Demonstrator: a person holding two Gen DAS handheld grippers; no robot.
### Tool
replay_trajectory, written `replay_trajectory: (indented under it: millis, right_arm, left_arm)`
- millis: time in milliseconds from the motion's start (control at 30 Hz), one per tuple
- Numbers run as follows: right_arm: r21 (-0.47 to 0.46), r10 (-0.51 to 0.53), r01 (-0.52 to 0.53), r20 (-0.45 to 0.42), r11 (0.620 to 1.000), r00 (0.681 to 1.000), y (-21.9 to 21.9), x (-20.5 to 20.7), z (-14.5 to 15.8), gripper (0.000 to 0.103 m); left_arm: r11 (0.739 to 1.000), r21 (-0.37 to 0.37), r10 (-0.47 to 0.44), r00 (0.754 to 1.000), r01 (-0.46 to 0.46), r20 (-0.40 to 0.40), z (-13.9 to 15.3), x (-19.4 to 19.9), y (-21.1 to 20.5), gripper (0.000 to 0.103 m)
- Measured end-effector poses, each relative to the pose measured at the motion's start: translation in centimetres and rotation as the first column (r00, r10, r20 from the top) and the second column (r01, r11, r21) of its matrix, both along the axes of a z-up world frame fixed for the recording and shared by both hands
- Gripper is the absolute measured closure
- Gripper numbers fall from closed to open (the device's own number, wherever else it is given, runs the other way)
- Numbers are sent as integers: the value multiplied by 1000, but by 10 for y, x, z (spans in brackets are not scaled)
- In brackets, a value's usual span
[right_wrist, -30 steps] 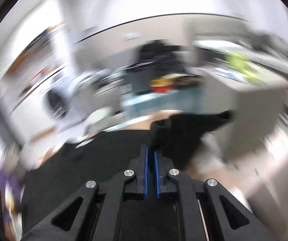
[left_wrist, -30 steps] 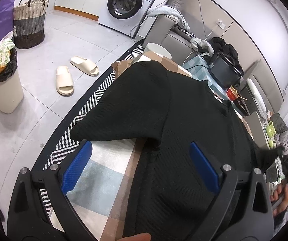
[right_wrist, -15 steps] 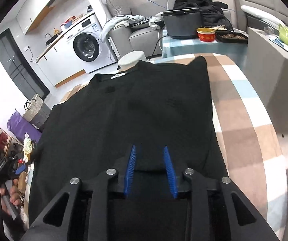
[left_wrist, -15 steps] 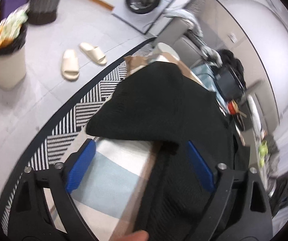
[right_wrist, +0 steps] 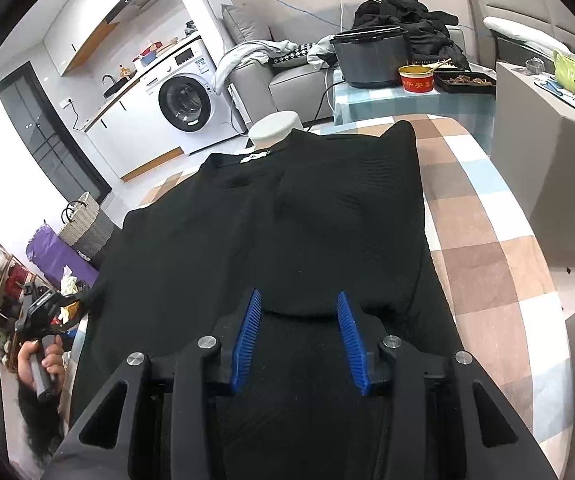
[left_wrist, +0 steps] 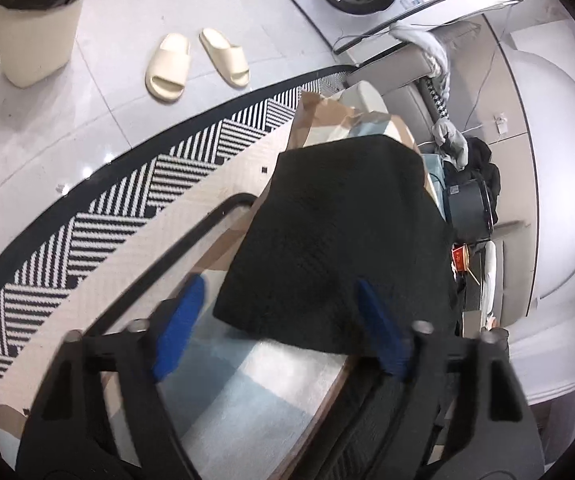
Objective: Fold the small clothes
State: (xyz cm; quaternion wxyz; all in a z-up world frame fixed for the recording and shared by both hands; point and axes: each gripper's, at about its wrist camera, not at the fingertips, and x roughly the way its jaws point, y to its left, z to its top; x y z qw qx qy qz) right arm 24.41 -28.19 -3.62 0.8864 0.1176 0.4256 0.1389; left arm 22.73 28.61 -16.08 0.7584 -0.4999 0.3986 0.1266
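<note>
Right wrist: black shirt (right_wrist: 287, 216) on checked cloth (right_wrist: 487, 240)

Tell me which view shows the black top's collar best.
The right wrist view: the black top lies spread on the checked cloth, with its collar at the far end. The left wrist view shows only one folded-over flap, with no collar.

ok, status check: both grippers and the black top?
Left gripper open, jaws just closing, straddling the black top's folded edge. Right gripper open, jaws just opening, nothing pinched. Top flat on checked cloth. Nothing in the way.
</note>
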Motion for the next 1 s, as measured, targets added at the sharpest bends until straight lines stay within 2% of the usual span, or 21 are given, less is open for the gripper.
replay_trajectory:
  millis: [33,100,167,233,300,333,400,467,500,533,567,600,633,667,700,733,767,800,833,900,1000]
  right_arm:
    - [3,-3,3,5,1000,1000,-1,-1,1,62]
    - [13,-10,10,3,1000,1000,-3,-3,1,62]
    - [20,-17,17,-3,1000,1000,-5,-4,0,62]
    - [24,-19,20,-4,1000,1000,-6,-6,-1,62]
    - [30,-19,19,-5,999,1000,-7,-8,-1,62]
    - [32,-17,17,-7,999,1000,-7,-8,-2,62]
    - [29,-12,12,-7,999,1000,-6,-9,-2,62]
    - [31,-9,9,-1,999,1000,-7,-11,0,62]
    - [33,-11,11,0,999,1000,-7,-11,0,62]
    - [33,-14,14,-3,999,1000,-8,-12,0,62]
    - [33,-15,16,-4,999,1000,-10,-12,0,62]
    - [33,-19,19,-3,999,1000,-11,-13,0,62]
    - [32,-23,23,-3,999,1000,-13,-14,-1,62]
    - [33,-25,25,-5,999,1000,-14,-14,-1,62]
    - [38,-29,29,-7,999,1000,-16,-15,-2,62]
    - [41,-37,37,-11,998,999,-18,-16,-3,62]
    - [42,-45,46,-16,998,999,-20,-18,-3,62]
    - [45,-47,48,-19,998,999,-21,-19,-4,62]
    - [45,-47,48,-21,998,999,-22,-20,-5,62]
    - [40,-45,46,-26,998,999,-22,-21,-7,62]
    - [39,-38,39,-34,998,999,-20,-20,-10,62]
  left_arm:
    - [1000,8,4,1000,-4,-3,1,3,-3,54]
    - [996,88,17,1000,-18,9,11,10,-11,76]
    - [983,183,12,1000,-16,21,26,14,-19,85]
    - [961,277,2,998,-17,57,48,16,-32,87]
    - [911,412,-51,994,6,96,81,26,-57,88]
    - [893,450,-79,991,20,112,93,30,-66,88]
    - [817,570,-201,969,86,142,127,46,-109,89]
    - [728,657,-360,924,194,126,147,65,-157,88]
    - [697,673,-424,899,247,109,153,72,-176,87]
    - [656,676,-517,853,335,79,153,83,-201,87]
    - [622,664,-589,807,415,48,148,92,-226,79]
    - [600,648,-635,772,469,28,142,99,-242,66]
    - [585,627,-672,740,515,19,134,103,-257,61]
    - [581,607,-692,722,542,17,125,104,-267,52]
    - [585,597,-696,717,548,24,121,103,-270,49]
    - [597,582,-698,715,552,37,117,100,-270,47]
    - [615,559,-695,717,556,52,113,96,-266,41]
    - [633,541,-685,726,554,59,111,92,-263,35]
    - [652,526,-670,740,546,63,108,89,-257,33]
    - [691,516,-616,786,507,52,101,80,-237,32]
    - [731,503,-555,831,461,45,89,58,-210,31]
